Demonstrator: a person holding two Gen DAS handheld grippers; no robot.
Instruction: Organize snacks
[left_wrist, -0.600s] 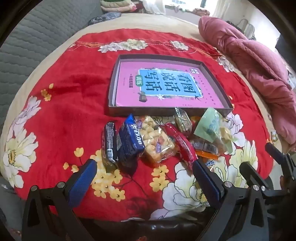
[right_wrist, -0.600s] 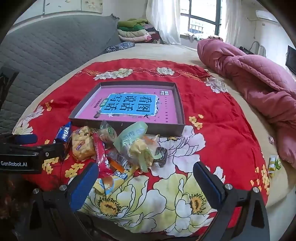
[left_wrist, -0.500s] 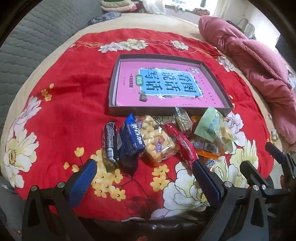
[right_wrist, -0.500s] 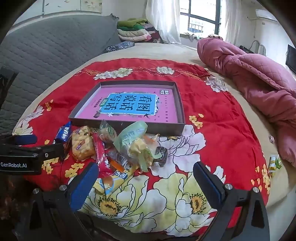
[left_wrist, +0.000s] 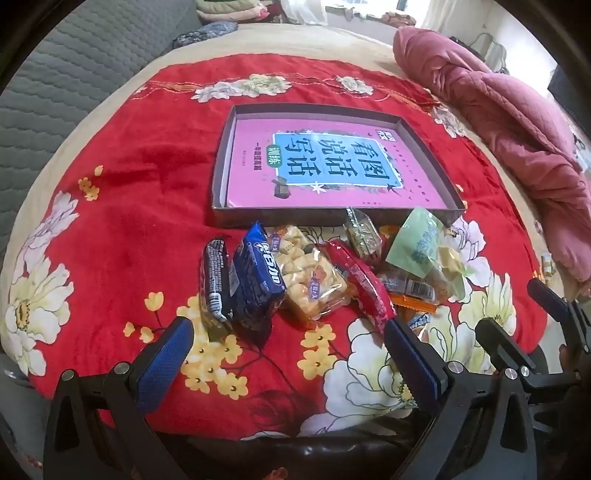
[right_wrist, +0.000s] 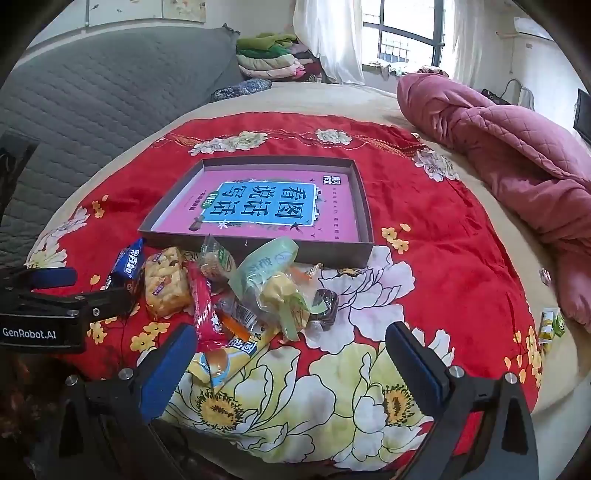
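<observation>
A pile of wrapped snacks lies on a red flowered cloth (left_wrist: 122, 206) just in front of a shallow dark box (left_wrist: 223, 173) with a pink book cover inside. The pile holds blue biscuit packs (left_wrist: 256, 277), a clear pack of pale biscuits (left_wrist: 312, 275), a red bar (left_wrist: 364, 286) and a pale green bag (left_wrist: 421, 245). In the right wrist view the box (right_wrist: 364, 206), green bag (right_wrist: 269, 262), red bar (right_wrist: 201, 299) and a yellow tube pack (right_wrist: 229, 354) show. My left gripper (left_wrist: 288, 360) is open and empty, just short of the pile. My right gripper (right_wrist: 291, 363) is open and empty near the pile.
The cloth covers a bed with a beige sheet. A pink quilt (right_wrist: 509, 155) lies bunched along the right side. A grey quilted headboard (right_wrist: 92, 99) stands on the left. A small green and yellow packet (right_wrist: 550, 323) lies near the bed's right edge. The left gripper (right_wrist: 55, 295) shows at the right view's left.
</observation>
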